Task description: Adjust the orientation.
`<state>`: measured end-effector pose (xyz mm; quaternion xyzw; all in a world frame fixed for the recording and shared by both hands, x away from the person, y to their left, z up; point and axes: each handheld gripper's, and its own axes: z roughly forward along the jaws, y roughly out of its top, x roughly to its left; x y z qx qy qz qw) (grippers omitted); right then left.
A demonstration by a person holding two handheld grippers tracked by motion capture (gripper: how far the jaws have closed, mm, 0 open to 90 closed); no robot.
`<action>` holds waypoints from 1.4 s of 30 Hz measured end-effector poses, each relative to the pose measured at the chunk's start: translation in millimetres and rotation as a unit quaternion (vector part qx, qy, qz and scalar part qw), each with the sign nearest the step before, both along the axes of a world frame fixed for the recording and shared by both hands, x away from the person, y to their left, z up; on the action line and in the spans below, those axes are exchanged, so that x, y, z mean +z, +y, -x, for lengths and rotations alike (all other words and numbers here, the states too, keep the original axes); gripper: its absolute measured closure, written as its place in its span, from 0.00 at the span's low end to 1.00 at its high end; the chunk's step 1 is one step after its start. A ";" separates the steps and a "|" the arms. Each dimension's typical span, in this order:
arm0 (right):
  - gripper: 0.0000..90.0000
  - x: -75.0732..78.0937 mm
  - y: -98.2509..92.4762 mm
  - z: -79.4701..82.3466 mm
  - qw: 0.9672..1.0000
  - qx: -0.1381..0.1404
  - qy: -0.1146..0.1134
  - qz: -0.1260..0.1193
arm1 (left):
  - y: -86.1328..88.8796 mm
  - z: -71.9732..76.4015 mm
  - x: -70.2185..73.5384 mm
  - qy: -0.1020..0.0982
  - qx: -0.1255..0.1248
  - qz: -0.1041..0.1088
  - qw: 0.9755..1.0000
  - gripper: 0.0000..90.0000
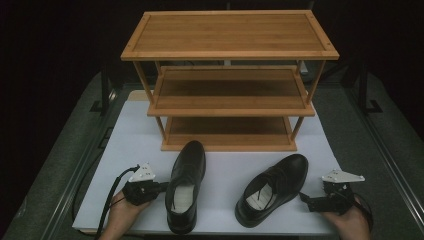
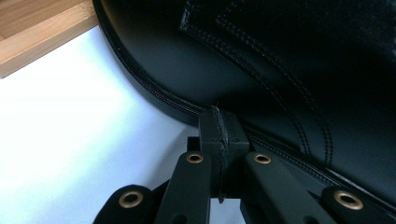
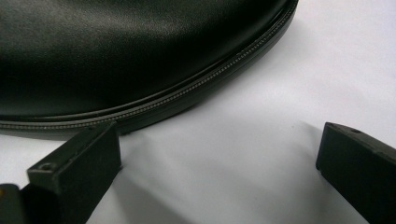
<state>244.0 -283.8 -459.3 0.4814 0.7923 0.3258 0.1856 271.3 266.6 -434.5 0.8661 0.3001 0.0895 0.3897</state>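
The left gripper (image 1: 159, 188) lies low, near left, jaws pressed together, its tip touching the left black shoe (image 1: 186, 185). The right gripper (image 1: 306, 199) lies near right, jaws wide apart, beside the right black shoe (image 1: 272, 188). The wooden rack (image 1: 229, 55) with 3 shelves stands far behind

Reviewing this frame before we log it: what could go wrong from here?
1. The left gripper is shut with its tips at the left shoe's sole edge; it may push the shoe sideways.
2. The right gripper is open beside the right shoe, one jaw near the welt; closing here likely grabs nothing.
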 end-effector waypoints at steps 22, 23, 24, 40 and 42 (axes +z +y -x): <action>0.00 0.0 0.0 -0.1 1.000 0.000 0.000 0.000 | -36.4 0.9 -3.1 0.022 -0.028 0.024 0.999 1.00; 0.00 0.0 0.0 -0.1 1.000 0.000 0.000 0.000 | -38.2 0.9 -3.3 0.023 -0.028 0.026 0.999 1.00; 0.00 0.0 0.0 -0.1 1.000 0.000 0.000 0.000 | -39.6 0.8 -3.2 0.024 -0.028 0.026 0.999 1.00; 0.00 0.0 0.0 0.0 1.000 0.000 0.000 0.000 | -44.5 0.8 -1.1 0.013 -0.033 0.021 0.999 1.00; 0.00 0.0 0.0 0.1 1.000 0.000 0.000 0.000 | -41.9 1.0 0.5 0.007 -0.029 0.017 0.999 1.00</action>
